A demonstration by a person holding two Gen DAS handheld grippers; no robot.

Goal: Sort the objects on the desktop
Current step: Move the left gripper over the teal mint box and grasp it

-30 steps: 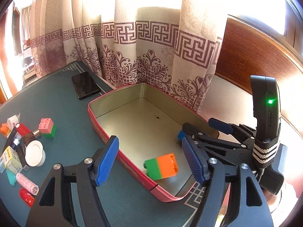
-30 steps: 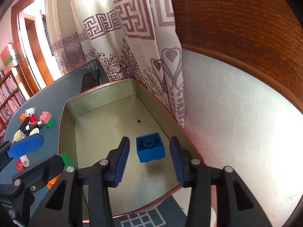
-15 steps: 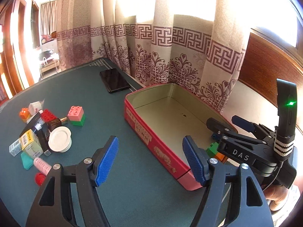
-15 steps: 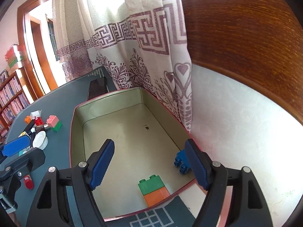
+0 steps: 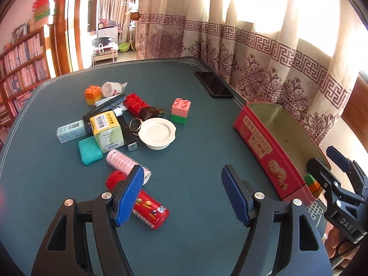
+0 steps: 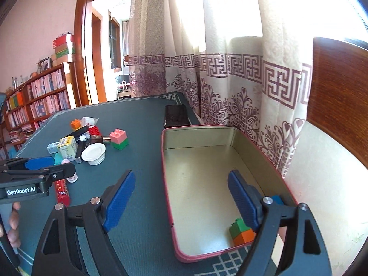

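Note:
A red tin box [image 5: 269,147] [image 6: 168,184] stands open on the green table. A green-and-orange brick [image 6: 241,231] [image 5: 312,182] lies in its near corner, with a blue brick [image 6: 277,199] mostly hidden behind my right finger. My left gripper [image 5: 182,197] is open and empty above the table, left of the tin, near a red tube [image 5: 147,205]. My right gripper [image 6: 181,197] is open and empty above the tin's near left wall. A pile of loose items holds a pink-and-green brick [image 5: 181,110] [image 6: 118,138], a red brick [image 5: 135,102] and an orange-and-yellow brick [image 5: 93,94].
The pile also has a white lid [image 5: 157,133], a yellow-green carton [image 5: 107,130], a teal case [image 5: 90,150] and a pink ribbed tube [image 5: 122,162]. A black phone [image 5: 214,84] lies by the curtain [image 5: 264,69]. The right gripper's body [image 5: 340,197] sits beside the tin.
Both grippers have drawn back from the tin. The right gripper opened and the blue brick dropped into the tin. The left gripper swung left toward the pile.

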